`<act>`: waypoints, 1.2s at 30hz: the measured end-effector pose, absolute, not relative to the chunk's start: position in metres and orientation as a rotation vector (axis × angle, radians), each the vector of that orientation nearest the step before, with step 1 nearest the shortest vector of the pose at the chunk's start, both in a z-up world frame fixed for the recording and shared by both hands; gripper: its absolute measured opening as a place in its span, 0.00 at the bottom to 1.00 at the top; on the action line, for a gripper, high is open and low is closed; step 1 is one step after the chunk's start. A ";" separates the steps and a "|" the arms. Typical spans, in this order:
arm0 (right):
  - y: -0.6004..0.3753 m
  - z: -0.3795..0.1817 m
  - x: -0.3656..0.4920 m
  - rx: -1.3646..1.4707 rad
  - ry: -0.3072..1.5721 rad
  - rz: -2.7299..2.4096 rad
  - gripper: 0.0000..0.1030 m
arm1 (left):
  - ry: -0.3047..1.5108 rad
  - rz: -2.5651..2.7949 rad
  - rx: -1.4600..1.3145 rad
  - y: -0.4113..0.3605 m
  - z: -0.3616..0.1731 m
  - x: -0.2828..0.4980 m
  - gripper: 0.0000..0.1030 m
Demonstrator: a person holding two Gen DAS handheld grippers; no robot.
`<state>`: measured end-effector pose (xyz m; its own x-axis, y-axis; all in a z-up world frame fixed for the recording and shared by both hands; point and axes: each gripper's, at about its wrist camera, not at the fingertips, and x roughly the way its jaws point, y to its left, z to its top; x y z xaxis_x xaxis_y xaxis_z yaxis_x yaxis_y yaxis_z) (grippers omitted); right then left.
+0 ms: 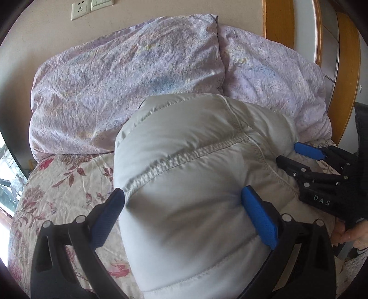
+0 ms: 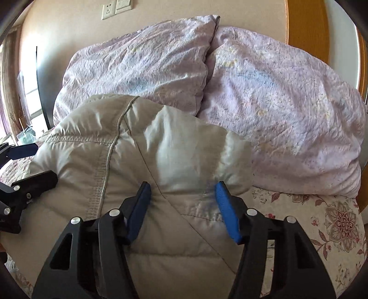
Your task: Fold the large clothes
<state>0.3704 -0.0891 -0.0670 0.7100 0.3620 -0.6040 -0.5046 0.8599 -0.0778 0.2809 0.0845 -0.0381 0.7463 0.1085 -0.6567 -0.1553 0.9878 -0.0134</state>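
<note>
A puffy pale grey-white down jacket point(image 1: 195, 174) lies bunched on the floral bedsheet point(image 1: 57, 184). My left gripper point(image 1: 184, 197) is wide open, its blue pads straddling the jacket's bulge and pressing its sides. In the right wrist view the same jacket point(image 2: 128, 161) fills the middle. My right gripper point(image 2: 181, 188) is open too, with jacket fabric bulging between its blue pads. The right gripper also shows in the left wrist view point(image 1: 294, 153), at the jacket's right edge. The left gripper shows at the left edge of the right wrist view point(image 2: 41, 161).
Two lilac pillows point(image 1: 128, 76) point(image 2: 287, 110) lean against the beige wall behind the jacket. A wooden door frame point(image 1: 278, 20) stands at the back right. A wall socket point(image 1: 79, 10) is above the pillows. A window is to the left.
</note>
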 end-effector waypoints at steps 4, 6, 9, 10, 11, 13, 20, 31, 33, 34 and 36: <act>-0.088 -0.078 0.382 -0.249 0.666 0.505 0.61 | 0.721 0.152 -0.060 0.081 -0.047 0.290 0.98; -0.088 -0.084 0.386 -0.246 0.676 0.513 0.62 | 0.721 0.161 -0.038 0.078 -0.052 0.294 0.98; -0.089 -0.091 0.390 -0.229 0.691 0.523 0.62 | 0.723 0.166 -0.031 0.078 -0.058 0.298 0.98; -0.088 -0.093 0.391 -0.228 0.695 0.525 0.62 | 0.725 0.170 -0.027 0.077 -0.060 0.300 0.98; -0.088 -0.094 0.393 -0.224 0.700 0.528 0.62 | 0.725 0.174 -0.024 0.077 -0.062 0.301 0.98; -0.088 -0.096 0.396 -0.220 0.710 0.534 0.62 | 0.722 0.183 -0.015 0.076 -0.065 0.303 0.98; -0.090 -0.102 0.401 -0.190 0.710 0.541 0.62 | 0.695 0.209 -0.003 0.073 -0.075 0.306 0.98; -0.118 -0.062 0.358 -0.133 0.653 0.586 0.63 | 0.677 0.220 -0.054 0.087 -0.046 0.278 0.98; -0.125 -0.063 0.350 -0.143 0.649 0.598 0.63 | 0.667 0.228 -0.023 0.085 -0.044 0.276 0.98; -0.126 -0.067 0.347 -0.159 0.652 0.597 0.63 | 0.661 0.235 -0.003 0.083 -0.045 0.277 0.98; -0.125 -0.079 0.346 -0.201 0.674 0.587 0.63 | 0.649 0.244 0.015 0.080 -0.048 0.278 0.98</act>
<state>0.3460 -0.1251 -0.0787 0.6281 0.4449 -0.6385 -0.5710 0.8209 0.0103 0.2778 0.0795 -0.0482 0.7689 0.2296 -0.5967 -0.2200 0.9713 0.0902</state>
